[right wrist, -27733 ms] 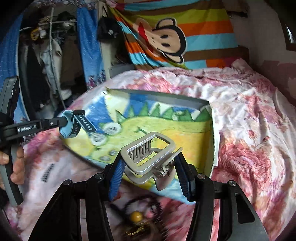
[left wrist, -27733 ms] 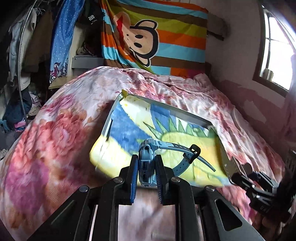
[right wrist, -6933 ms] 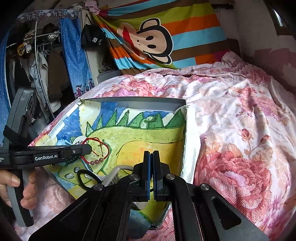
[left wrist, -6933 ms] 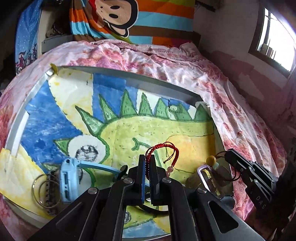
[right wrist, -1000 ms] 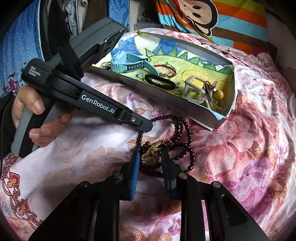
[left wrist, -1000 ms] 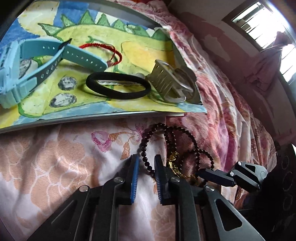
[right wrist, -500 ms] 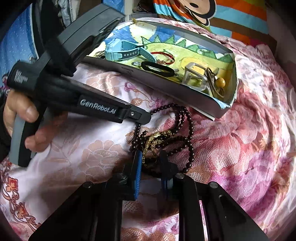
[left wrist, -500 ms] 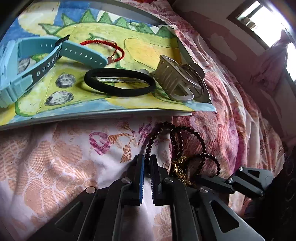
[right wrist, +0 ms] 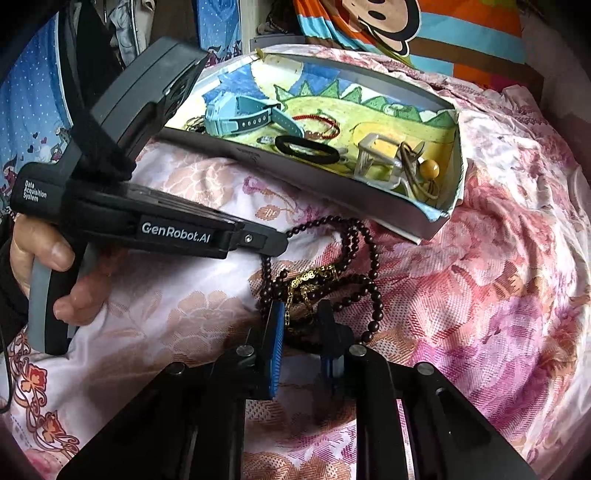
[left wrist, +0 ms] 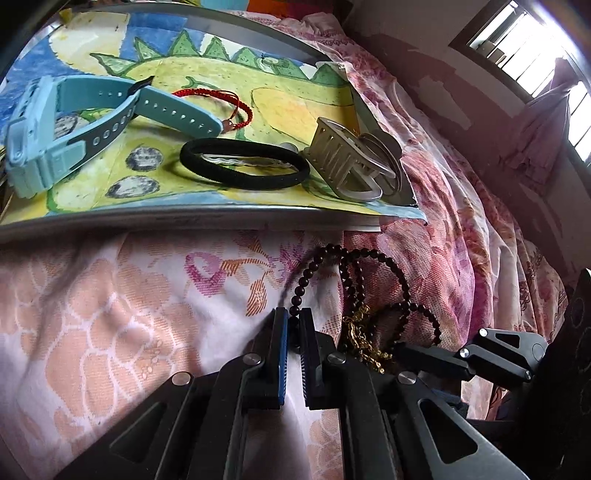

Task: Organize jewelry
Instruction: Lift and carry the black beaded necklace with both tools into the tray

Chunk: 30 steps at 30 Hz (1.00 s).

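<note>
Left wrist view: the left gripper (left wrist: 294, 325) is seen pinched onto a strand of the dark bead necklace (left wrist: 373, 291), its blue-padded fingers nearly together with beads caught between them. The necklace lies in loops on the floral bedspread (left wrist: 129, 295), just outside the near wall of the tray (left wrist: 184, 218). A gold chain (left wrist: 364, 339) is tangled in with the beads. The tip of the right gripper (left wrist: 424, 356) is seen from the side at the tangle; its jaw gap cannot be judged from this angle.

Inside the tray, on a painted paper lining, are recorded: a light blue watch (left wrist: 74, 125), a red cord bracelet (left wrist: 221, 99), a black hair tie (left wrist: 245, 170) lying over a slim silver clip, and a silver claw clip (left wrist: 347, 162).

Right wrist view: the right gripper (right wrist: 300, 321) is shown from behind, fingers parted around the gold chain (right wrist: 310, 280) and bead loops, not clamped. The left gripper (right wrist: 273, 243) is seen side-on, held in a hand (right wrist: 48, 269), its tip on the necklace strand (right wrist: 354, 254). An item hidden in the other view is shown: a brown cord with a yellow bead (right wrist: 430, 169) at the tray's right end, beside the claw clip (right wrist: 376, 162). A monkey-print blanket (right wrist: 388, 22) hangs beyond the bed.
</note>
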Available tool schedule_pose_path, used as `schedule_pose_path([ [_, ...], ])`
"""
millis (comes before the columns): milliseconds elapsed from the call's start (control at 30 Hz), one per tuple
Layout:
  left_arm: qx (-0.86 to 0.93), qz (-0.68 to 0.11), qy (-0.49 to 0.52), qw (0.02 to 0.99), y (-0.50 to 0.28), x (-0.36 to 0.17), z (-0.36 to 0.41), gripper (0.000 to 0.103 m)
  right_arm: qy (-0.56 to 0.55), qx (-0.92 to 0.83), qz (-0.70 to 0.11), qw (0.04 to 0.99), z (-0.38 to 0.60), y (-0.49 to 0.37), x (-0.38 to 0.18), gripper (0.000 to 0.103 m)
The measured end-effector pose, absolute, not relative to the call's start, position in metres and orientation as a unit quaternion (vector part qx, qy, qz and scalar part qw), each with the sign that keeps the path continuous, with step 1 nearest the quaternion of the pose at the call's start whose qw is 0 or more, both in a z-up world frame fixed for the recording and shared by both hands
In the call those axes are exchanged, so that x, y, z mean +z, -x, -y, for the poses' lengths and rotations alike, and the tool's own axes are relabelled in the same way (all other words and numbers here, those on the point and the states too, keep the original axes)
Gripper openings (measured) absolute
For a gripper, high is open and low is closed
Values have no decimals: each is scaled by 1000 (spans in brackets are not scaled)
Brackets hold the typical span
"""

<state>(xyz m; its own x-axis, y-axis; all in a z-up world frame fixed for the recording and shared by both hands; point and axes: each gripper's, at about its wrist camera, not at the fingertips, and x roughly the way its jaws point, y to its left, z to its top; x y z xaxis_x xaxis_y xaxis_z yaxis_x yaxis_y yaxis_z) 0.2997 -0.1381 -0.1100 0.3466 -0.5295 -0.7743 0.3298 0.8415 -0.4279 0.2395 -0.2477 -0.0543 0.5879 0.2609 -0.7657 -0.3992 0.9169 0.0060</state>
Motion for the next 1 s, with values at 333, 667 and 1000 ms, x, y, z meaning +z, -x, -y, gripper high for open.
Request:
schedule_pose_path([
  [333, -247, -492, 98, 829, -285, -96, 125, 6, 74, 184, -356, 913, 255, -232, -25, 15],
  [667, -215, -468, 38, 856, -263, -48, 124, 6, 48, 176, -280, 943, 272, -218, 20, 16],
  [1000, -178, -448, 17, 876, -258, 12, 120, 6, 11, 160, -232, 959, 293, -224, 48, 16],
])
